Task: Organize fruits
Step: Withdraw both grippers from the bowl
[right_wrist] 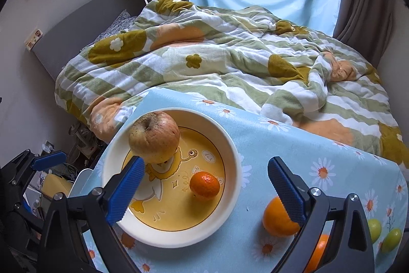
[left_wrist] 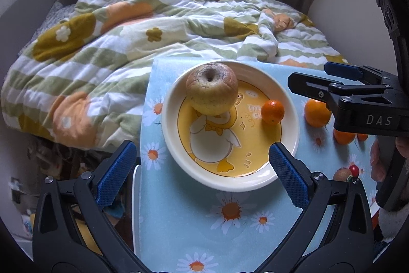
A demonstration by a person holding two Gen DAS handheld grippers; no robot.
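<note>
A wrinkled yellow-green apple (left_wrist: 212, 88) is sitting at the far left of the plate (left_wrist: 288, 152), leaning against the rim, with its dimpled stem end tipping up and toward the near side; its skin is looking shrivelled and speckled, with a reddish blush showing in the right wrist view. A small glossy mandarin (left_wrist: 273, 111) is resting on the right side of the same plate, apart from the apple, round enough that no long axis is showing. The plate itself is cream-rimmed with a yellow cartoon duck in the middle, and it is standing on a light blue daisy-print tablecloth (left_wrist: 179, 221).

Just right of the plate, a larger orange (right_wrist: 277, 219) is lying on the cloth, partly hiding behind the right finger of the right gripper (right_wrist: 204, 191). More orange fruit and what are probably green ones are lying farther right, too cropped to identify.

The left gripper (left_wrist: 202, 170) is hovering over the near edge of the plate, jaws spread wide and holding nothing. The right gripper is likewise gaping over the plate, empty. A flowered quilt (right_wrist: 217, 63) is lying rumpled on the bed beyond.
</note>
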